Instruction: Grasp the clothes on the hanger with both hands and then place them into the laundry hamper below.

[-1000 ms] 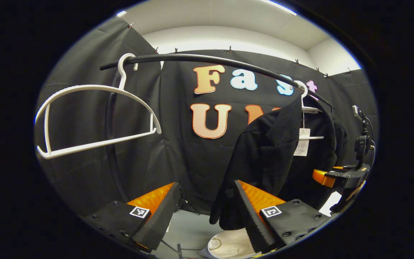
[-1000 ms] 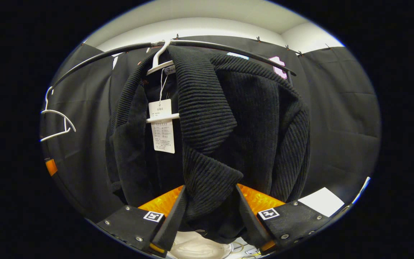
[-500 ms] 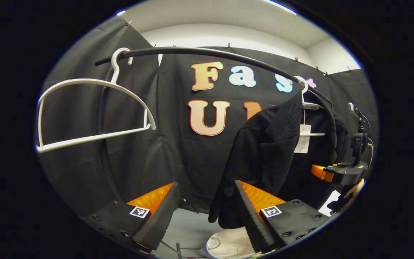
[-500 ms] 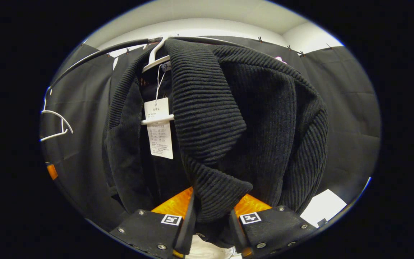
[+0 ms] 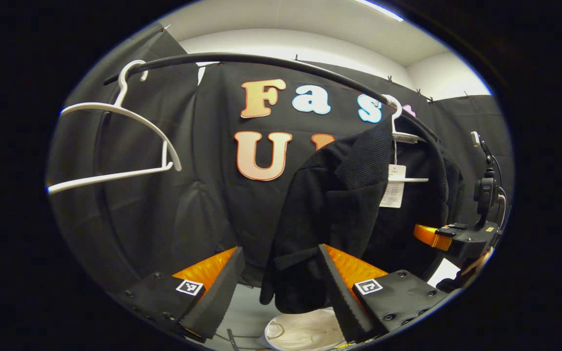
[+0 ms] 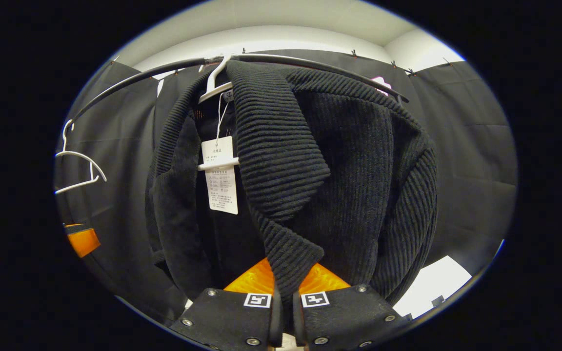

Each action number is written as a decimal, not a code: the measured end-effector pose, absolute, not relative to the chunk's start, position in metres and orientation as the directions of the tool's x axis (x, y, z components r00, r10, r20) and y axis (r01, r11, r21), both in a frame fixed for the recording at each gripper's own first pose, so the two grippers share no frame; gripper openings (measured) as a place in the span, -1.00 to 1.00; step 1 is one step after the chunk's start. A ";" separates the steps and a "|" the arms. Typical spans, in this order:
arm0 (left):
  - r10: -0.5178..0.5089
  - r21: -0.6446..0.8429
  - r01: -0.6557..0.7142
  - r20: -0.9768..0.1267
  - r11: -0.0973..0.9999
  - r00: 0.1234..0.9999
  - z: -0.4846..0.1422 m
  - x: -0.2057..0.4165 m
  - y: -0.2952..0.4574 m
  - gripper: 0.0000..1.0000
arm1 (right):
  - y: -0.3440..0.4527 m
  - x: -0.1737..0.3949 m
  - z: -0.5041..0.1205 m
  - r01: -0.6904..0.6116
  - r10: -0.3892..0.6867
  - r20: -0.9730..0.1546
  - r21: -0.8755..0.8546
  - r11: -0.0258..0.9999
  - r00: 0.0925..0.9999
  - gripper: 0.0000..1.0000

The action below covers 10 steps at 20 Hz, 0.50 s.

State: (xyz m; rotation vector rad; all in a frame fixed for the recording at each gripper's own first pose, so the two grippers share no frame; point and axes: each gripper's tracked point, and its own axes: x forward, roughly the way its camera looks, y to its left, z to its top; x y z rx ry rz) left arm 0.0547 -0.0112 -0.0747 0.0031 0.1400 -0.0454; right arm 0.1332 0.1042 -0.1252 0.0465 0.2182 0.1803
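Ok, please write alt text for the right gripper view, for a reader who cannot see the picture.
The right claw is shut on the lapel of a black ribbed jacket, which hangs from a white hanger on a dark rail. A white paper tag dangles inside the jacket, and an empty white hanger hangs farther left.

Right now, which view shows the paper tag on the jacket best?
The right gripper view: the tag hangs close and faces the camera, inside the open jacket. In the left gripper view the tag is small, far off and seen at an angle.
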 end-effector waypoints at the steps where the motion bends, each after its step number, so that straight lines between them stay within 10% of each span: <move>1: -0.061 -0.001 0.061 -0.141 0.998 0.988 -0.076 0.057 -0.019 0.94 | 0.104 0.131 -0.124 -0.175 0.184 -0.211 0.063 0.983 0.960 -0.84; 10: -0.186 -0.015 0.186 -0.158 0.982 0.970 -0.099 0.088 -0.084 1.00 | 0.102 0.106 -0.113 -0.201 0.213 -0.212 0.077 0.977 0.954 -0.89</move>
